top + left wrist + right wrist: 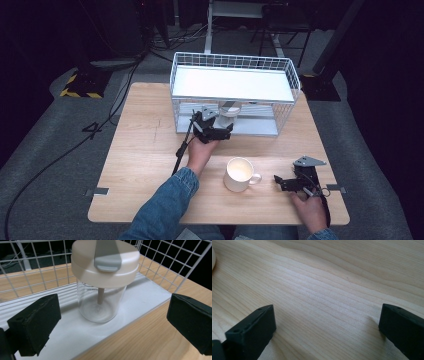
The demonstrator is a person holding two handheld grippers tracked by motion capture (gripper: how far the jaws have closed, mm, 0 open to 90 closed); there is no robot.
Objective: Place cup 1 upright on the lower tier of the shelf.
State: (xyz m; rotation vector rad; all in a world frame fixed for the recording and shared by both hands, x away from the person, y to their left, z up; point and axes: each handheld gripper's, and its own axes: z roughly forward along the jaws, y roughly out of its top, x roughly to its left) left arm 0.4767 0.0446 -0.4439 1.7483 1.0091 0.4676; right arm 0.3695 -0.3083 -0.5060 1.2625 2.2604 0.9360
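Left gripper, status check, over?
Left gripper open, facing lidded glass jar on rack's lower shelf. Right gripper open, near mug. Nothing between.

White mug [240, 174], white wire rack [235, 93]

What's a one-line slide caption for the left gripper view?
Open left gripper facing a lidded clear jar on the wire rack's white lower shelf.

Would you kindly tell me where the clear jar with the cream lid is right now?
The clear jar stands on the lower shelf of the white wire rack, just ahead of the open left hand-held gripper, left of centre in the high view.
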